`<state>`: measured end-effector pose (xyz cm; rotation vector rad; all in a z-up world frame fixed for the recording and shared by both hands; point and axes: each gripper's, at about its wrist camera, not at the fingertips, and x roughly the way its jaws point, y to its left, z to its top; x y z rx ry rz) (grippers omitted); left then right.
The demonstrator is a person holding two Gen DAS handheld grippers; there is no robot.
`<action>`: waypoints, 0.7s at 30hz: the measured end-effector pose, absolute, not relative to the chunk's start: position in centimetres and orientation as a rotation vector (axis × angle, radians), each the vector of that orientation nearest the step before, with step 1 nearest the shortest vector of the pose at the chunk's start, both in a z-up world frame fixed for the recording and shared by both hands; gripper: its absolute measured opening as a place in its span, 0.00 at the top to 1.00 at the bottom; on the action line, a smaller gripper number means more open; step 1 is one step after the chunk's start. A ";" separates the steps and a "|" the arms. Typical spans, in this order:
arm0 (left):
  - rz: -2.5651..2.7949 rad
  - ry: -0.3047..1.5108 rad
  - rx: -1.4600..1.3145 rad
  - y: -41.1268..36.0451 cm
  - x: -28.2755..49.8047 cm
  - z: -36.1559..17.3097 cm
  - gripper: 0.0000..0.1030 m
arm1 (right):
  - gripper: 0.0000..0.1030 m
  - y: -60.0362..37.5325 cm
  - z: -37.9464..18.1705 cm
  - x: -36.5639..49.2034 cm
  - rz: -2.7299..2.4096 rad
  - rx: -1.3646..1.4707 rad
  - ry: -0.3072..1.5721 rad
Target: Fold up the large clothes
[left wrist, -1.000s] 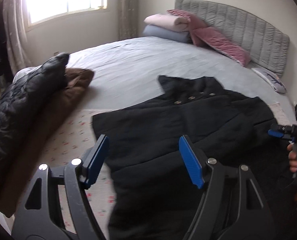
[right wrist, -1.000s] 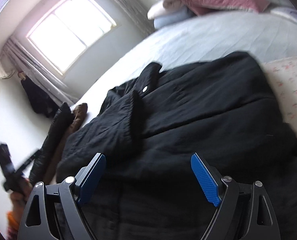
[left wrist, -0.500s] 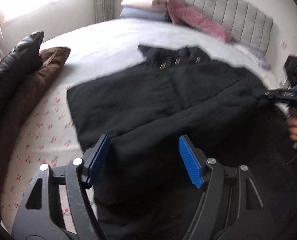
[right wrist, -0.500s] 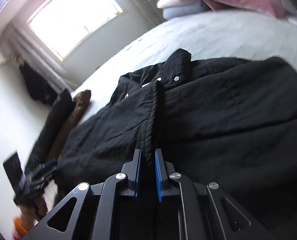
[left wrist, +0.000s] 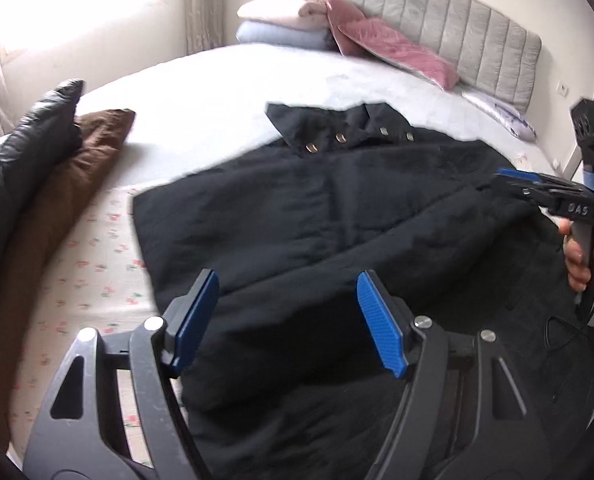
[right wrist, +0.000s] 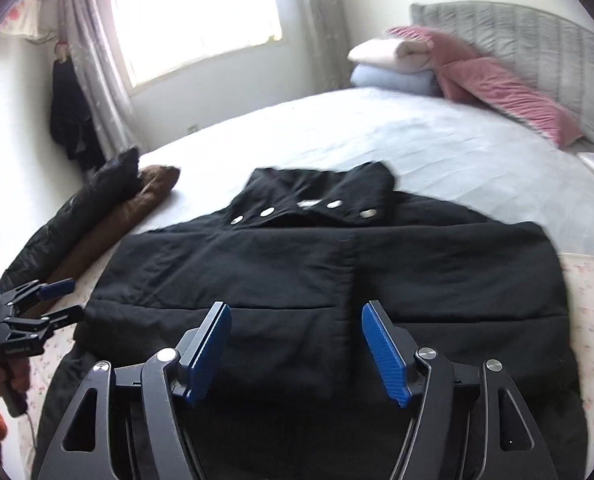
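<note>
A large black coat (left wrist: 317, 216) with metal snap buttons lies flat on the bed, collar toward the headboard; it also shows in the right wrist view (right wrist: 317, 272). Both sleeves lie folded across its front and meet near the middle. My left gripper (left wrist: 289, 320) is open and empty above the coat's left lower part. My right gripper (right wrist: 297, 348) is open and empty above the coat's middle seam. The right gripper also shows at the right edge of the left wrist view (left wrist: 537, 188), and the left gripper shows in the right wrist view (right wrist: 53, 300).
A black puffer jacket (left wrist: 13, 156) and a brown jacket (left wrist: 65, 184) lie stacked along the bed's left side. Folded blankets (left wrist: 281, 20) and pink pillows (left wrist: 393, 48) lie by the grey headboard (left wrist: 477, 32). A floral sheet (left wrist: 93, 276) covers the near edge.
My right gripper, open a second ago, shut on the sleeve cuff, carried it across the coat front, then let go and opened. My left gripper stayed open and shifted slightly over the coat.
</note>
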<state>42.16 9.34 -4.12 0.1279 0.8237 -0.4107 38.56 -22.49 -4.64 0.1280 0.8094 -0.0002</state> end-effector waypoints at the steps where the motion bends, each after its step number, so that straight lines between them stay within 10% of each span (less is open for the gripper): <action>1: -0.403 0.841 0.154 8.8 42.3 -5.1 0.30 | 0.33 -22.2 -5.5 39.0 -0.013 0.101 0.819; 9: -0.368 0.927 0.203 7.6 40.1 -7.0 0.29 | 0.27 -25.3 -10.0 38.4 -0.016 0.158 0.996; 21: -0.239 0.854 0.153 11.1 26.9 4.8 0.09 | 0.15 -28.4 6.3 21.7 -0.049 0.088 0.859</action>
